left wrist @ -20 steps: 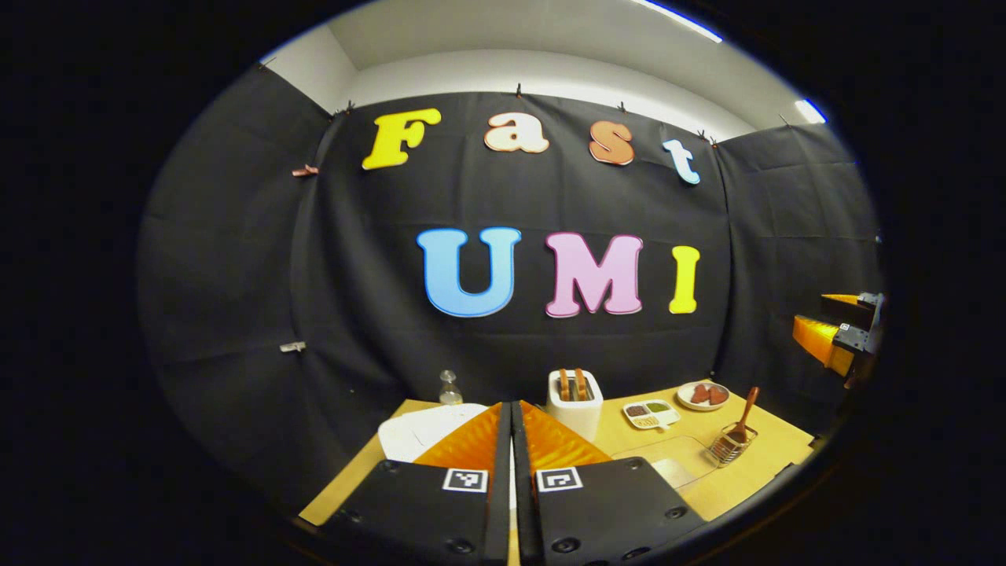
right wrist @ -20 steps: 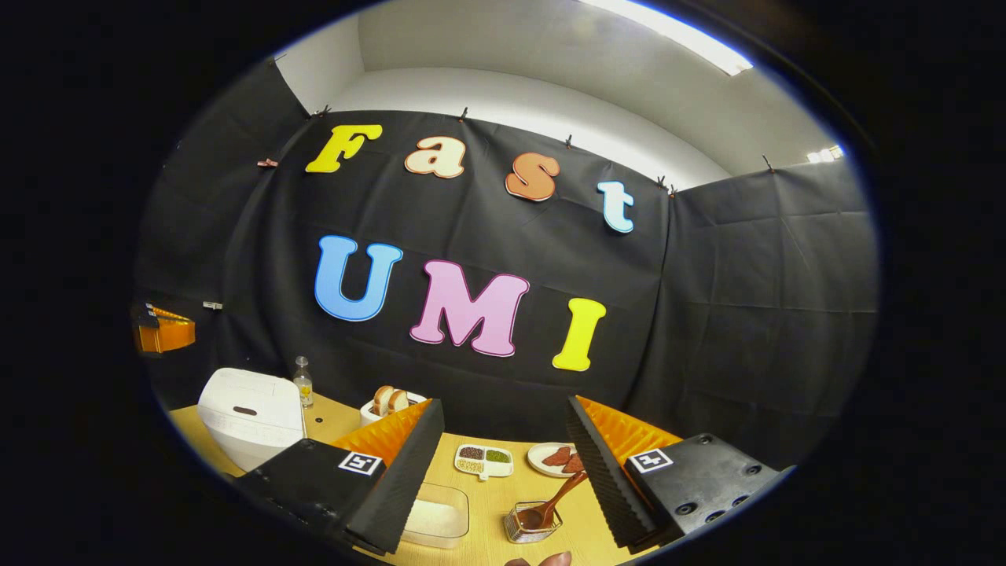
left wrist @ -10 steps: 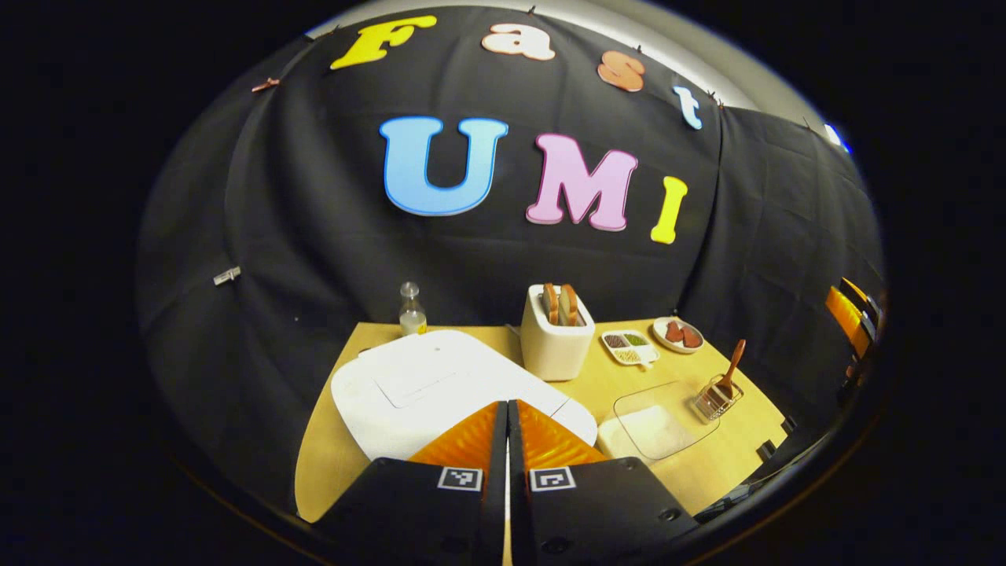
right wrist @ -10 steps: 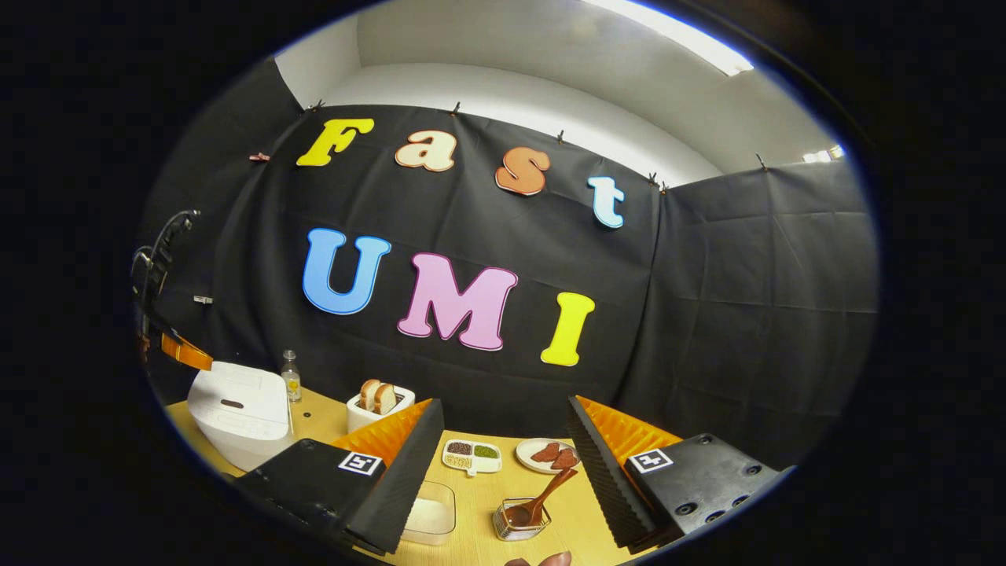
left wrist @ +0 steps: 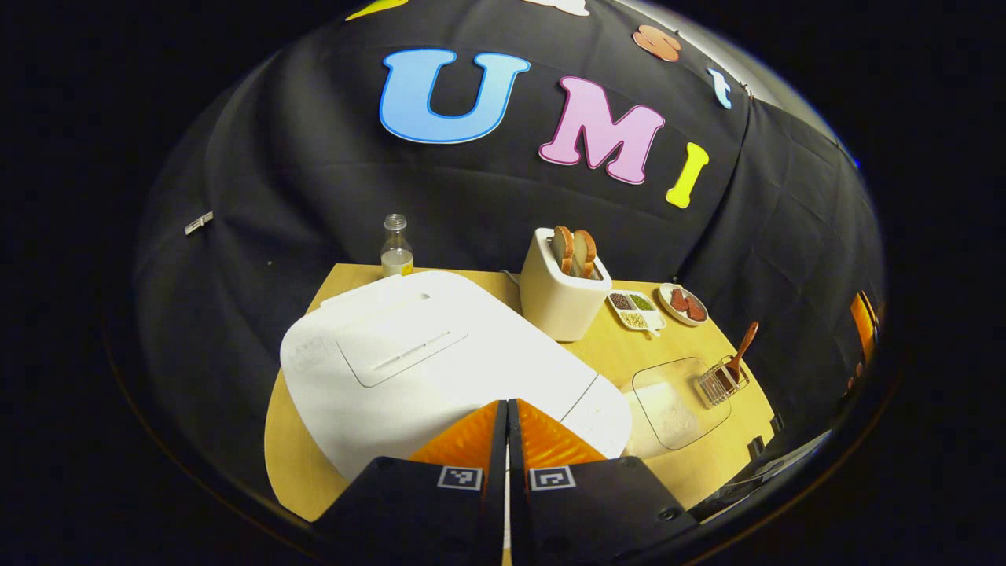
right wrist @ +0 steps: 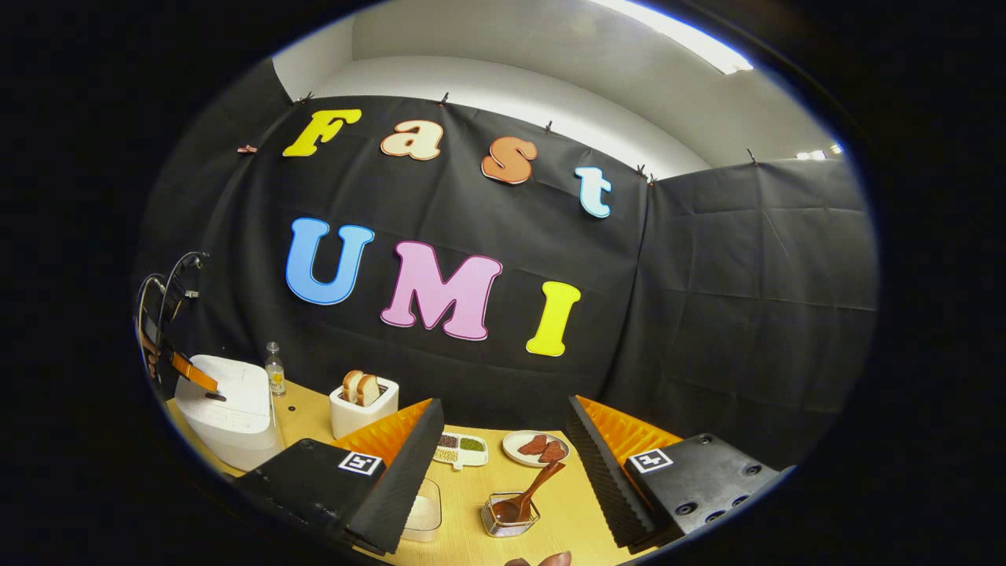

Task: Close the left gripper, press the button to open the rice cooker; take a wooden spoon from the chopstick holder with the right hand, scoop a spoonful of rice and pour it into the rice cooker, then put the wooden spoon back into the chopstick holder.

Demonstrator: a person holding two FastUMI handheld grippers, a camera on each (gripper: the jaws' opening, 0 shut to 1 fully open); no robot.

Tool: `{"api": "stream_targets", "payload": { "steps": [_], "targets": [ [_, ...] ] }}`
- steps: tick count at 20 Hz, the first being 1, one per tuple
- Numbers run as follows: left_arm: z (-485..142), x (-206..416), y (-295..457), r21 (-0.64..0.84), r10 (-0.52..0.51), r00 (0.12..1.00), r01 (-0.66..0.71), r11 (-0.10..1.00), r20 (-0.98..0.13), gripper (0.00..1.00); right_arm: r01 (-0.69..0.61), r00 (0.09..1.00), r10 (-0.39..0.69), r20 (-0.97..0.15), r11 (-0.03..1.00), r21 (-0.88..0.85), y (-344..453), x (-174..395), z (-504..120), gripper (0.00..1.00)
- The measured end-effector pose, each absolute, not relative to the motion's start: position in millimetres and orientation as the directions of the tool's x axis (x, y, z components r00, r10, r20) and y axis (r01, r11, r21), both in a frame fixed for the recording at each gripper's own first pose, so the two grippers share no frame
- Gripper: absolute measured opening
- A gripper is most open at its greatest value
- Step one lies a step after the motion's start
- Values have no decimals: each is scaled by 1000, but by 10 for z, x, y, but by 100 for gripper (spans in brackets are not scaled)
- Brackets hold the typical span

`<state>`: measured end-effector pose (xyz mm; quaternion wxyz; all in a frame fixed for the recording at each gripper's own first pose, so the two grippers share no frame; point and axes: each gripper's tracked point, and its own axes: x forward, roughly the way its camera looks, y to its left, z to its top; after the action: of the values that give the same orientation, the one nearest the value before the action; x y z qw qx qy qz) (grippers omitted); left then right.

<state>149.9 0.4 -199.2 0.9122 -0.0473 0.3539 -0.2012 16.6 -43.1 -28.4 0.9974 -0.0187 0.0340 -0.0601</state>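
Though lidded, white rice cooker (left wrist: 440, 369)

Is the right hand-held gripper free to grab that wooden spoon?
Probably yes. The right hand-held gripper is open, and the wooden spoon leans out of the chopstick holder just ahead of it, nothing in between.

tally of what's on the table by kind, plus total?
Rice cooker: 1
Toaster: 1
Bottle: 1
Divided dish: 1
Plate: 1
Clear rice container: 1
Chopstick holder: 1
Wooden spoon: 1
Total: 8
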Motion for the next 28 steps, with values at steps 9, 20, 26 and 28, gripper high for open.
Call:
{"api": "stream_targets", "payload": {
  "steps": [9, 20, 26, 28],
  "targets": [
    [-1996, 1499, -17, -192, -395, 672, 357, 914, -627, 8, 96, 991, -100, -84, 994, -50, -320, 320, -361, 98],
    [-349, 1739, 529, 119, -133, 991, 133, 984, -5, 99, 102, 992, -105, -69, 994, -50, -318, 272, -334, 98],
    [-211, 1402, 297, 19, -169, 985, 169, 985, 35, 98, 88, 992, -89, -93, 996, -14, -392, 258, -451, 98],
    [-219, 1275, 216, 1, -160, 987, 160, 987, 15, 99, 41, 989, -35, -142, 998, 38, -389, 275, -639, 98]
  ]
}}
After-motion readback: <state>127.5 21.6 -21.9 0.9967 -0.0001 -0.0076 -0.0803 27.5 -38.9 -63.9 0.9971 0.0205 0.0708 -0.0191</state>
